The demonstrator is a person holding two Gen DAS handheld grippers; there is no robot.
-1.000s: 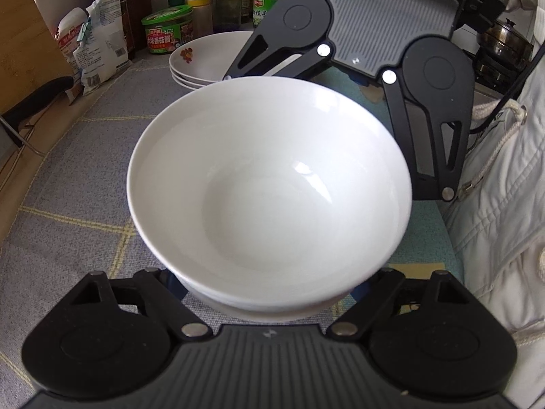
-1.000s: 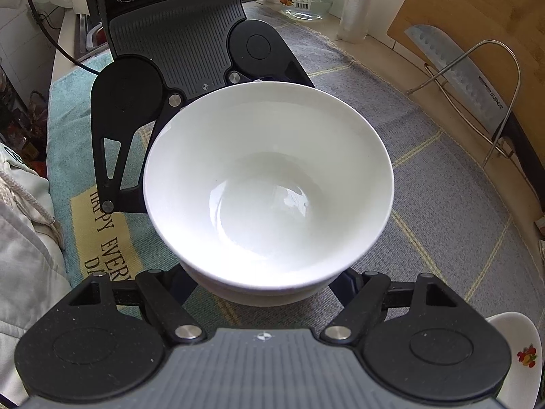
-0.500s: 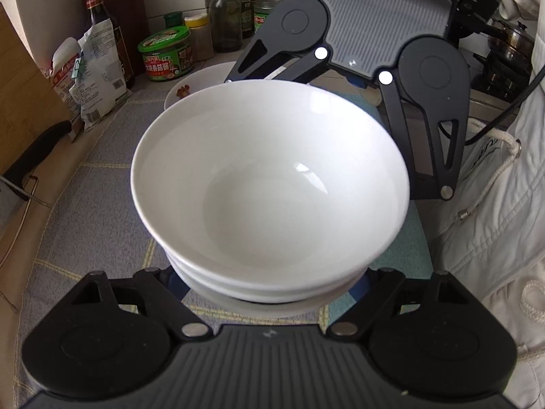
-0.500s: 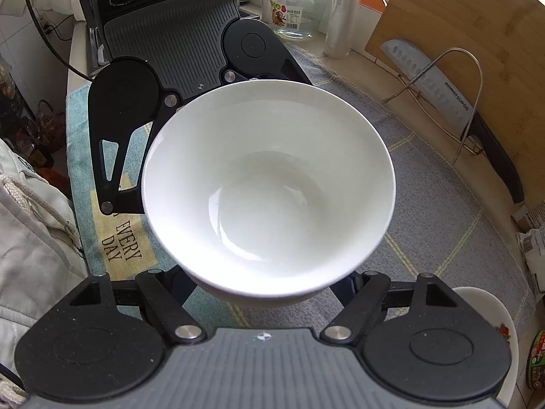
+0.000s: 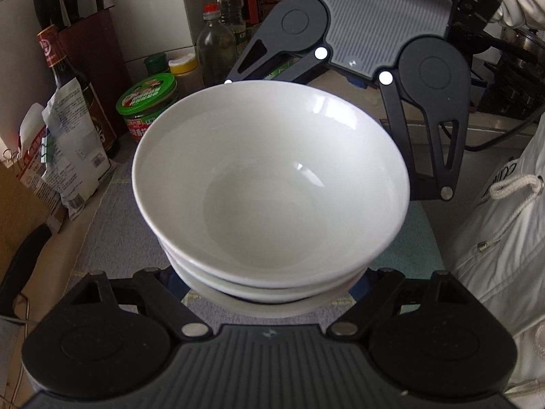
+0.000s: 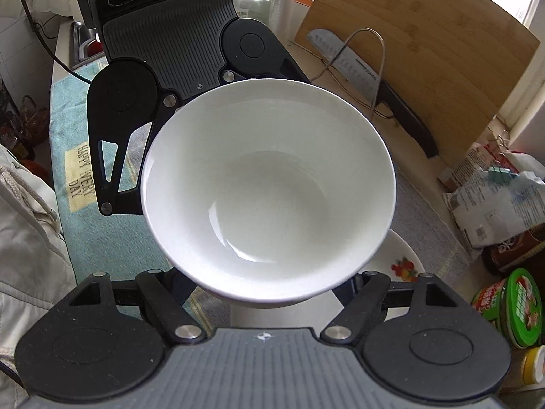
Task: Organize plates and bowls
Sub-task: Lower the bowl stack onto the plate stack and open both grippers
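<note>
Left tool [image 5: 269, 293] and right tool [image 6: 269, 293] each clamped opposite sides of the bowls [image 5: 269, 184], lifted above the plates [image 6: 402, 266] on the surface [image 5: 115, 238]. Risk: uneven squeeze could tilt the stack, slipping the top bowl.

Black tongs [image 5: 272, 283] with grey ribbed bodies, silver screws; cream drawstring jacket [image 5: 504, 238].

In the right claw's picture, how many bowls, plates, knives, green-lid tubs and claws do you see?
White bowl: 1 showing
Painted plate: 1 showing
Knife: 1
Green-lid tub: 1
Claws: 2 (right claw, left claw)
Total: 6
</note>
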